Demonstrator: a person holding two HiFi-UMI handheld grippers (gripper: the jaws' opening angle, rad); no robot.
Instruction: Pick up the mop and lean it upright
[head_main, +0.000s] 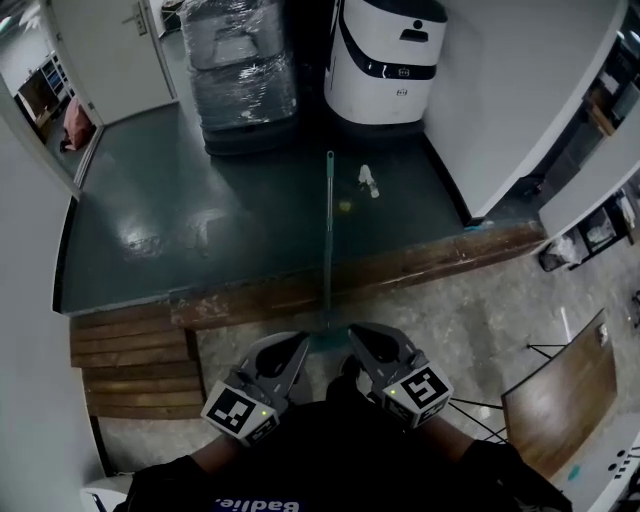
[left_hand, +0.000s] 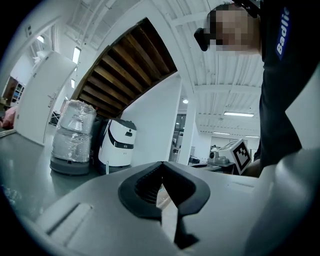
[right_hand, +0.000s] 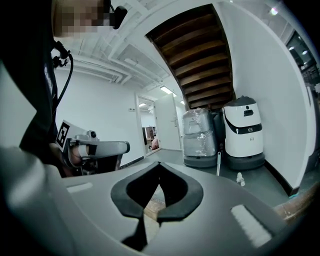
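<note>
1 mop (head_main: 327, 220); L gripper (head_main: 304, 341), R gripper (head_main: 353, 331), both jaws together

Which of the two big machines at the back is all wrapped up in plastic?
The grey machine, on the left in the head view. Shiny clear plastic covers it all over, while the white machine beside it stands bare.

Dim and bluish in the head view, with pale glare patches on the dark floor (head_main: 150, 235) and deep shadow along the bottom edge. Heavily fisheyed in both gripper views, black at the corners. Blown white at the ceiling strip light (left_hand: 239, 114). Soft and unfocused up close on the left gripper (left_hand: 162, 167) and right gripper (right_hand: 159, 167).
</note>
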